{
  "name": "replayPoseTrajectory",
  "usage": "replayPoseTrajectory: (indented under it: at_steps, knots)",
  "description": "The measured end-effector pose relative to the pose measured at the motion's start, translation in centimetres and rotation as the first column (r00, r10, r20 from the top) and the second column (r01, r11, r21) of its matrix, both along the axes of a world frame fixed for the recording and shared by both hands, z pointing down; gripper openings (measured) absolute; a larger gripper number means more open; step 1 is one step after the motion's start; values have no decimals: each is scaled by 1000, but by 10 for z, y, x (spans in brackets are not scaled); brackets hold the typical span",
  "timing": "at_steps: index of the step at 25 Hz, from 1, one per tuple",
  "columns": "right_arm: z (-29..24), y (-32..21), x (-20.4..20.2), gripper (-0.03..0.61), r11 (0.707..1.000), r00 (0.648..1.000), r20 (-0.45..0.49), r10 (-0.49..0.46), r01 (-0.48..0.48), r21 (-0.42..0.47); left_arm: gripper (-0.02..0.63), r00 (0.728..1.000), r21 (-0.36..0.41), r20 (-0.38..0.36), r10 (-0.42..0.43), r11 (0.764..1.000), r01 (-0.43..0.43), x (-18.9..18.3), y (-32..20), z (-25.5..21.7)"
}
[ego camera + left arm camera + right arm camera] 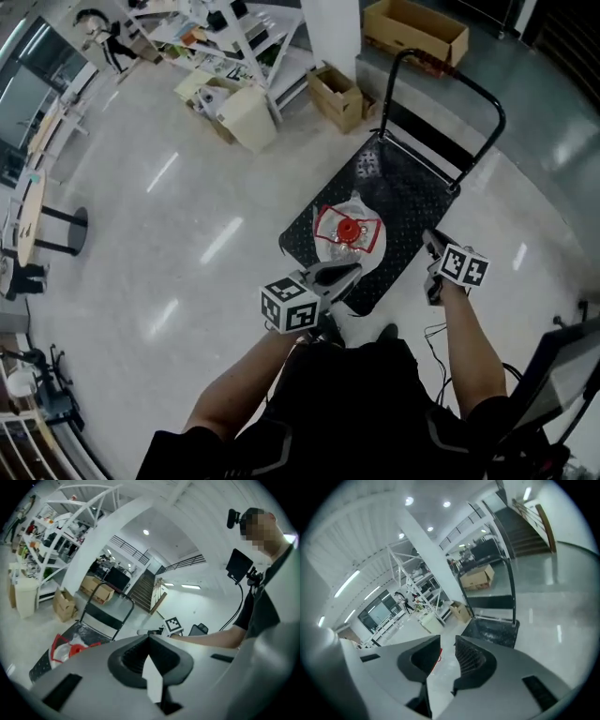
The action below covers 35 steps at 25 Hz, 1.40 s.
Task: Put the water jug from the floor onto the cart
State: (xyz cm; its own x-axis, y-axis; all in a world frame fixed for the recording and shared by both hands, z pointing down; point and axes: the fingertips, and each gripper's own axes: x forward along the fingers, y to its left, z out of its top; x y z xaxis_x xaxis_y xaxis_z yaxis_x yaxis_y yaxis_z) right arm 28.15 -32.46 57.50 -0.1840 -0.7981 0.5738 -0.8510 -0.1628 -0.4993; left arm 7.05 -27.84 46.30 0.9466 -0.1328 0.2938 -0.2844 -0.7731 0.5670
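While it's on cart (412,202), jug (361,249) looks clear w/ red cap.

- Bright, even indoor light; ceiling lamps (408,501) glow white overhead.
- Long glare streaks gleam on the glossy floor (187,216).
- Both gripper views bow hard at the edges, corners gone black.
- Up close, the left hand-held gripper (149,638) looks soft; the distance stays sharp.

You stand on a glossy floor (169,187) streaked with light. A white shelving rack (234,37) fills the head view's top, with cardboard boxes (337,94) beside a white column (330,33). A staircase (520,529) climbs upper right in the right gripper view.
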Motion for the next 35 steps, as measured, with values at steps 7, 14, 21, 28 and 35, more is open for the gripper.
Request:
replayPoseTrajectory:
  at_steps: [7,14,21,28,35]
  knots:
    - [-146,49,66,97,965,974,-205,98,-43,258,-3,982,134,-110,154,981,-138,87,2,-71]
    - [-237,128,122,10,910,917,-313,247,-108,400,-3,952,214,-169,254,953,-216,161,20,-125]
    - [-286,191,136,2,909,858,-403,317,-154,388,-3,915,281,-188,356,913,-297,203,61,-179]
    - [-283,252,171,2,910,812,-466,352,-181,372,-3,910,231,-167,380,912,-339,236,115,-174]
    - [-268,305,174,2,889,820,-410,398,-236,392,-3,901,232,-143,410,899,-372,238,168,-172]
